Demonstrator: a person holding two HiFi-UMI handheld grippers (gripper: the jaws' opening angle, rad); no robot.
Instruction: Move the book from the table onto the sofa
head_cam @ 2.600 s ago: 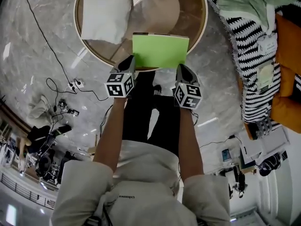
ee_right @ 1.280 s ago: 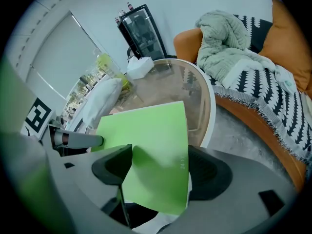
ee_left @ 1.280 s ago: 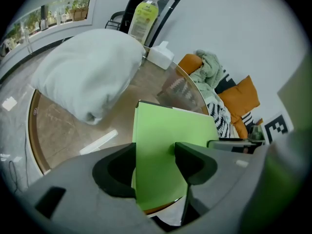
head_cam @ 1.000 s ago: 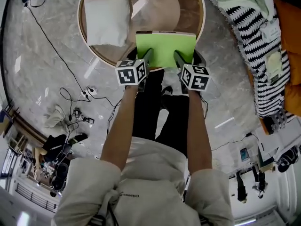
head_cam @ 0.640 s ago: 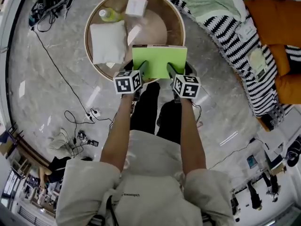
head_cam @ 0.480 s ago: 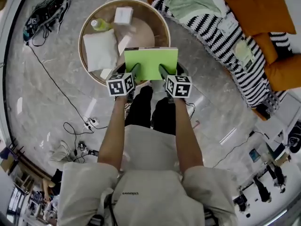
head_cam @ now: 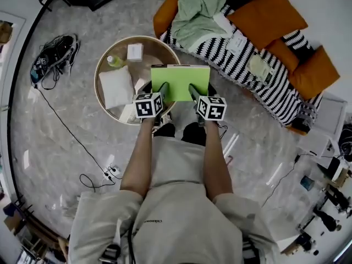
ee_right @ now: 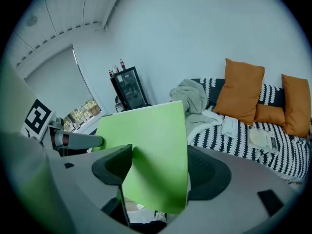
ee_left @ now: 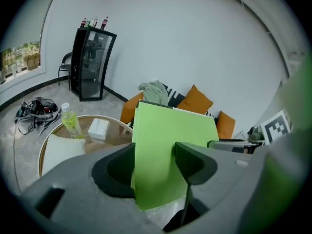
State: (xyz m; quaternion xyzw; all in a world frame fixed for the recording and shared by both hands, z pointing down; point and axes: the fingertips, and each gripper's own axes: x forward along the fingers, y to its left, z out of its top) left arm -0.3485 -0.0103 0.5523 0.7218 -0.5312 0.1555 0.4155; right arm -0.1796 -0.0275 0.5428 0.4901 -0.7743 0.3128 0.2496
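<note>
Clamping the thin, bright green book (head_cam: 180, 80) by its near edge, the left gripper (head_cam: 163, 88) and right gripper (head_cam: 193, 89) sit side by side, each with both jaws pressed on its covers. The book juts forward from them, held in the air over the rim of the round wooden desk (head_cam: 149, 53), which lies below and left of the left gripper. The black-and-white striped sofa (head_cam: 269, 89) stands ahead and right of the right gripper.
</note>
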